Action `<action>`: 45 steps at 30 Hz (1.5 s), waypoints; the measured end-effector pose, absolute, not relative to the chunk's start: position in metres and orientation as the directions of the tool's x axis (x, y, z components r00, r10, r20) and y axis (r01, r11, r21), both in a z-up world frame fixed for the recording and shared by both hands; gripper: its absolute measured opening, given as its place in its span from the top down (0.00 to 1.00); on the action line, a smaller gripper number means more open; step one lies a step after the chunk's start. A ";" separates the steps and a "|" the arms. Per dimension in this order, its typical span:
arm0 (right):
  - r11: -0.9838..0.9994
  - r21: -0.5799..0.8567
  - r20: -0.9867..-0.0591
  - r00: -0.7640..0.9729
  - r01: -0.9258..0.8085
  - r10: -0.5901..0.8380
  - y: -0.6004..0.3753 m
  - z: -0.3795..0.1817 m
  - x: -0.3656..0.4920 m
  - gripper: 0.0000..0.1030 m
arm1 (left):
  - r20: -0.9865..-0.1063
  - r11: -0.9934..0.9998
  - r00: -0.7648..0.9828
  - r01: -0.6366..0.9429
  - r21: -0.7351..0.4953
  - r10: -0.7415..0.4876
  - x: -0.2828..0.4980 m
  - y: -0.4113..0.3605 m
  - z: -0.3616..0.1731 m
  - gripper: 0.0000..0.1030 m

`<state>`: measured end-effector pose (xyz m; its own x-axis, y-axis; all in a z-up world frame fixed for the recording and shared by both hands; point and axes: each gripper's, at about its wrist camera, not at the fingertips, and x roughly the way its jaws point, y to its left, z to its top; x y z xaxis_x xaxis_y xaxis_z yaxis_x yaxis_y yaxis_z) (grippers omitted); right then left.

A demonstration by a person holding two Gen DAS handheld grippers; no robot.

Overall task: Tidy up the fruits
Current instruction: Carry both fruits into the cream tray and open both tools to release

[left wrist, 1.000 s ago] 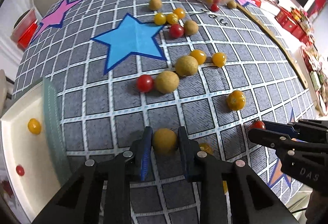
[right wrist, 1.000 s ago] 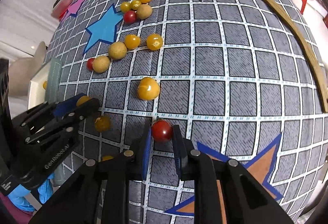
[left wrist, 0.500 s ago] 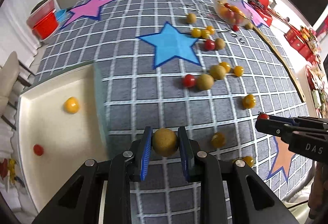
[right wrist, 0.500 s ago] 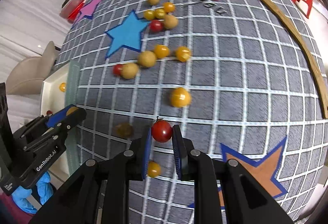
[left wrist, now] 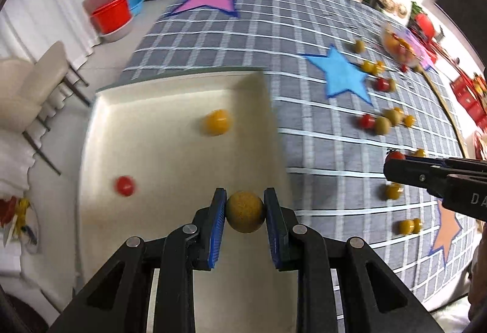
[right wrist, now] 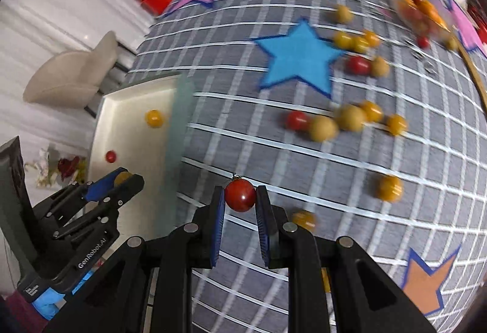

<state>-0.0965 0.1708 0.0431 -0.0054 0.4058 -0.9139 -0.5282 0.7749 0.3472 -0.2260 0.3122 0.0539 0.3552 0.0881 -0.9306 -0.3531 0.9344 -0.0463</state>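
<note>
My left gripper [left wrist: 245, 211] is shut on a tan round fruit [left wrist: 245, 211] and holds it above the near right part of a cream tray [left wrist: 158, 132]. The tray holds a yellow tomato [left wrist: 215, 122] and a red tomato [left wrist: 124, 185]. My right gripper [right wrist: 240, 199] is shut on a red cherry tomato [right wrist: 240, 193] above the grey grid cloth [right wrist: 243, 107], right of the tray [right wrist: 131, 107]. The left gripper also shows in the right wrist view [right wrist: 121, 180]; the right gripper shows in the left wrist view [left wrist: 392, 161]. Several loose tomatoes and tan fruits [right wrist: 334, 122] lie on the cloth.
A clear bowl of fruit [left wrist: 398, 46] stands at the far right. A red tub [left wrist: 111, 14] and a beige chair [left wrist: 33, 83] stand off the table's left side. A wooden strip [right wrist: 474, 74] runs along the right edge.
Both grippers have swung left with their fruits. The left one went from over the cloth to over the tray. The right one has come closer to the tray's edge.
</note>
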 end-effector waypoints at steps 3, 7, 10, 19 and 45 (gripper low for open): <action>0.746 0.355 -0.910 -0.024 -0.564 0.414 0.198 0.044 -0.105 0.79 | -0.932 0.914 0.344 -0.404 -0.035 0.116 -0.240 0.335 0.050 0.74; 0.707 0.372 -0.903 -0.058 -0.601 0.426 0.235 0.042 -0.115 0.79 | -0.936 0.884 0.316 -0.468 -0.010 0.156 -0.257 0.363 0.042 0.74; 0.676 0.382 -0.900 -0.087 -0.630 0.427 0.266 0.038 -0.122 0.79 | -0.937 0.865 0.300 -0.502 0.003 0.177 -0.267 0.378 0.035 0.74; 0.648 0.384 -0.907 -0.135 -0.658 0.399 0.325 0.012 -0.130 0.79 | -0.942 0.837 0.264 -0.547 0.031 0.207 -0.282 0.395 0.018 0.74; 0.643 0.377 -0.912 -0.145 -0.667 0.384 0.347 -0.003 -0.128 0.21 | -0.933 0.867 0.241 -0.482 0.123 0.266 -0.279 0.377 0.020 0.22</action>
<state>-0.1277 0.3465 -0.0032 -0.1451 0.3836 -0.9120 -0.6666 0.6432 0.3766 -0.2787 0.3773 0.0200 0.2411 0.2659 -0.9334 -0.4821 0.8675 0.1226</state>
